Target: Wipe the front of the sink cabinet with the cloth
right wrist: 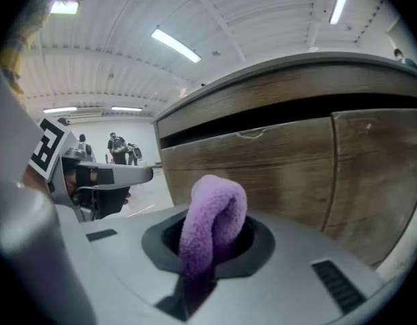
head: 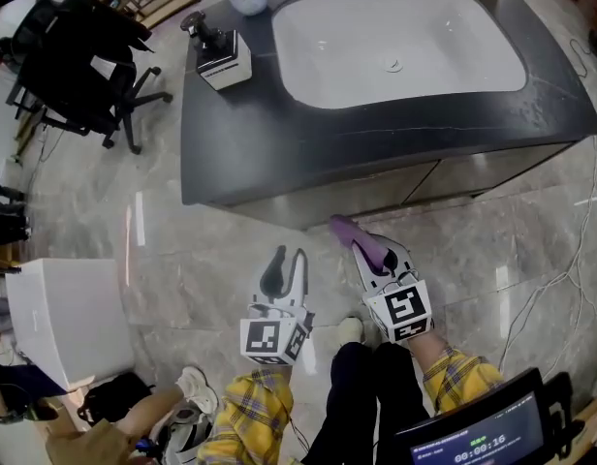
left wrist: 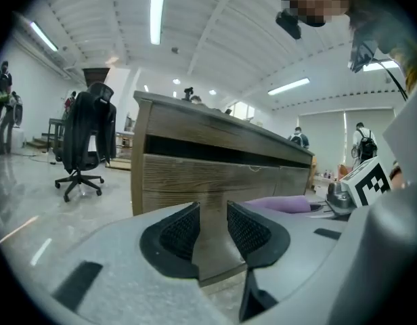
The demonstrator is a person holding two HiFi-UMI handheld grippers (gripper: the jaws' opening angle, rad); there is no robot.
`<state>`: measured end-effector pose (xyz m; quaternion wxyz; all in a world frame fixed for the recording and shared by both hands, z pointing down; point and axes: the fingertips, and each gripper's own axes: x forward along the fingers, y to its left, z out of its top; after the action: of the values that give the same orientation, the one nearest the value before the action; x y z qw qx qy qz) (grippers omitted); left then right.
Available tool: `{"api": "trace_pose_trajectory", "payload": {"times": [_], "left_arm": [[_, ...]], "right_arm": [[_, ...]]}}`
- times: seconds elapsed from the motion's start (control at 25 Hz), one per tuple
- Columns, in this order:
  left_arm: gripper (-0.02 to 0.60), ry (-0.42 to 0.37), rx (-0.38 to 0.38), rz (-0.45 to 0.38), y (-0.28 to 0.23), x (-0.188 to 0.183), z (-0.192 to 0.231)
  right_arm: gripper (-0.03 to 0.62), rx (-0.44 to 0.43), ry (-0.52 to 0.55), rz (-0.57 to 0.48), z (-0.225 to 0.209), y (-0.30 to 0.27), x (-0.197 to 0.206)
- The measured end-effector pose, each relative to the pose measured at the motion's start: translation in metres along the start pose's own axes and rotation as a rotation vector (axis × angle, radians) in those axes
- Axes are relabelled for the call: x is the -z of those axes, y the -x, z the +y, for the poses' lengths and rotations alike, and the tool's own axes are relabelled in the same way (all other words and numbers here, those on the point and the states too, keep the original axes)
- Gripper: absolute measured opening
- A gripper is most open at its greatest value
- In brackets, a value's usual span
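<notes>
1. The left gripper, low in the middle of the head view, has its jaws a little apart. Nothing is between them; its own view shows only the cabinet corner through the narrow gap.
2. The right gripper, just to the right of it, is closed on the purple cloth. The cloth sticks out of the jaws as a folded loop that points toward the cabinet front.
3. The step in hand seems to be the approach: the cloth is near the wooden front, but no contact can be seen.
4. The next move probably calls for pressing the loop flat on the wood and sliding it across. The low position may make steady pressure difficult.
5. Count: two grippers, one cloth, and one cabinet with one sink. There is one office chair at the upper left. The front shows at least two panels, divided by a seam.
</notes>
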<state>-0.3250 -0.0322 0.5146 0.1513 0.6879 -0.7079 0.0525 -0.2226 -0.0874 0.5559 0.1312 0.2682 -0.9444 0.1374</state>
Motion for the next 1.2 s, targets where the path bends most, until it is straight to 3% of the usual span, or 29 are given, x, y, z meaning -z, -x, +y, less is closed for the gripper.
{"api": "trace_pose_trajectory", "payload": {"times": [0.36,0.64,0.92,1.2], "left_arm": [[0.109,0.003,-0.077,0.008,0.034,0.021,0.06],[0.109,0.01,-0.081,0.003,0.024,0.041,0.082],[0.109,0.003,-0.057,-0.001,0.007,0.058,0.085],[0.109,-0.002,-0.031,0.014,-0.012,0.067,0.075]], "right_arm": [[0.041,-0.116,0.015,0.05,0.072,-0.059,0.025],[0.041,-0.198,0.081,0.074,0.105,-0.099,0.045],[0.041,-0.198,0.101,0.08,0.105,-0.132,0.059],[0.041,-0.149,0.099,0.06,0.073,-0.139,0.053]]}}
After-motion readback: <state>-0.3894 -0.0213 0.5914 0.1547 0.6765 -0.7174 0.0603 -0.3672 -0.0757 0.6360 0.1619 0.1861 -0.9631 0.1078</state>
